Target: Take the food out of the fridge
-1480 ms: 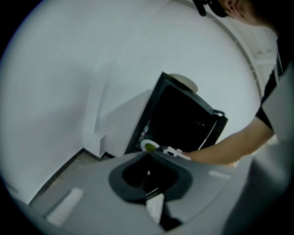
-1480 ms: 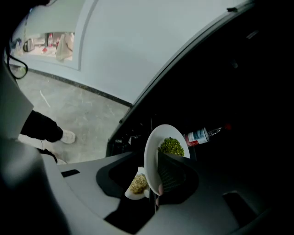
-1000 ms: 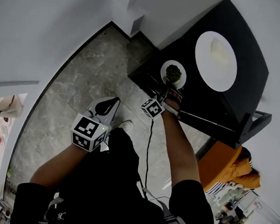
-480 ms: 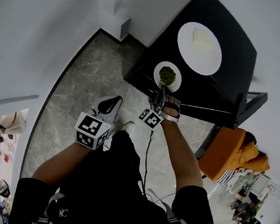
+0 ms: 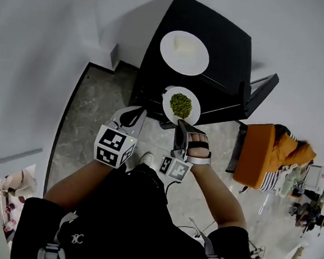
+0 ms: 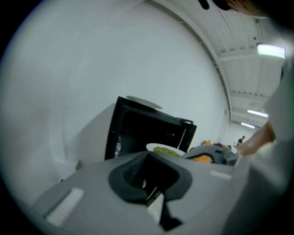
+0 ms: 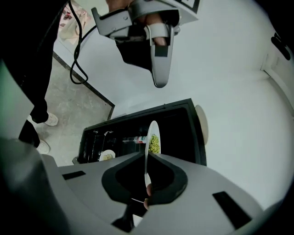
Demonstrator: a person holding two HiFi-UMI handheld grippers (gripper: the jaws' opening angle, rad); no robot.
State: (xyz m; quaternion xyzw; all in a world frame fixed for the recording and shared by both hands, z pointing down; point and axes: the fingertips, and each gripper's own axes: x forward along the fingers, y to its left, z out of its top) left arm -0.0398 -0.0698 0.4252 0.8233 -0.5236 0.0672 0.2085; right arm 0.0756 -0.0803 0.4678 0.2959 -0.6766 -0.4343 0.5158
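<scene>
In the head view, our right gripper [image 5: 180,125] pinches the near rim of the small plate [image 5: 169,96] of green vegetables [image 5: 180,105]. It holds the plate in front of the open black fridge [image 5: 226,41], below the larger plate [image 5: 197,60] lying on top. Our left gripper [image 5: 132,114] hangs just beside it.

In the left gripper view, its fingers [image 6: 92,183] are pressed together on nothing.

In the right gripper view, the fingers clamp only the plate's thin edge, and another dish [image 7: 107,156] sits inside the fridge. The danger we see is the plate pivoting in that one-sided pinch and spilling the vegetables, or clipping the open door [image 5: 259,89].
</scene>
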